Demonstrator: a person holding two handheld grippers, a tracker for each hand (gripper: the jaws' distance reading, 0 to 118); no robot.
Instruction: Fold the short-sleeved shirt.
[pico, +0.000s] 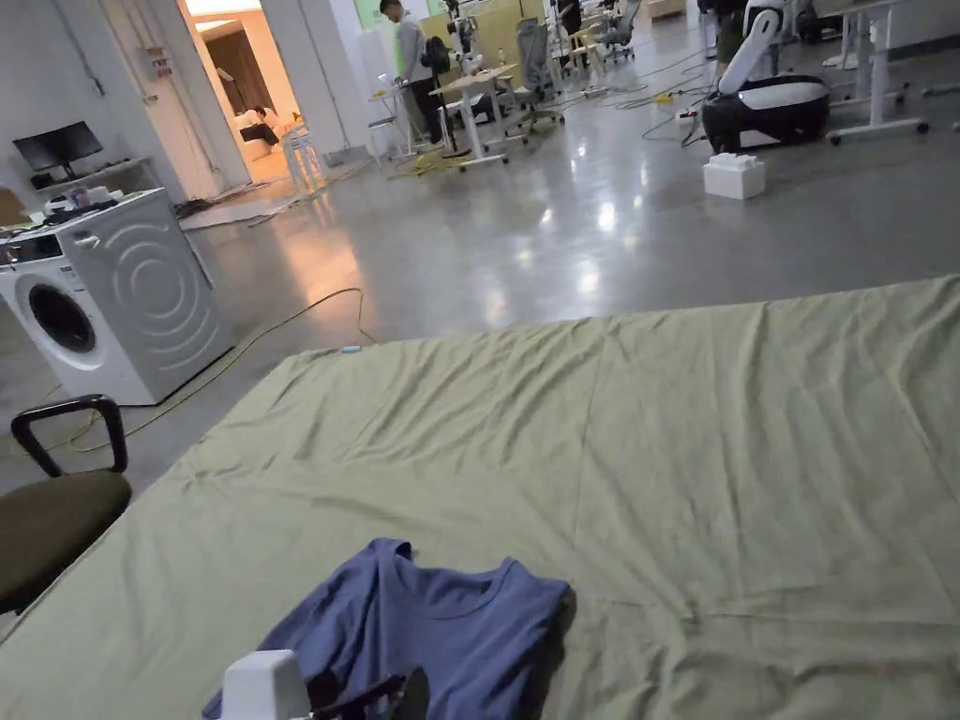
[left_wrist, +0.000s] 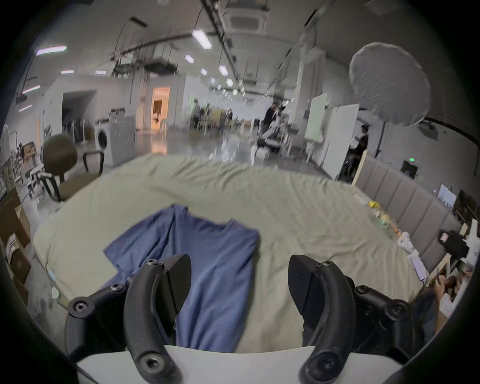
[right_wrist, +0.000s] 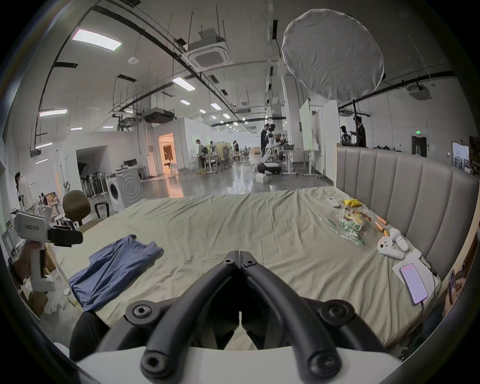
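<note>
No legible brand or writing anywhere; a faint mark on the white body of the left gripper (right_wrist: 65, 237) in the right gripper view is too small to read, and the lit phone (right_wrist: 413, 283) screen near the headboard (right_wrist: 405, 187) is unreadable. Blue short-sleeved shirt (left_wrist: 207, 265) lies on the pale green bedsheet (pico: 656, 450) at the near left corner of the bed, neckline toward the far side, hem hanging over the near edge. It is rumpled, not flat: left sleeve bunched and folded up, right side tucked under in a straight edge, long soft creases down the body. No print or logo on the front. Left gripper (left_wrist: 239, 283) jaws spread wide, empty, held above the shirt's lower part, not touching it. Right gripper (right_wrist: 239, 256) jaws closed tip to tip on nothing, over bare sheet, well to the right of the shirt. Washing machine (pico: 112, 291) and an office chair (pico: 56, 516) stand off the bed's left side. White controllers (right_wrist: 392, 245) and snack packets (right_wrist: 350, 220) lie along the headboard.
</note>
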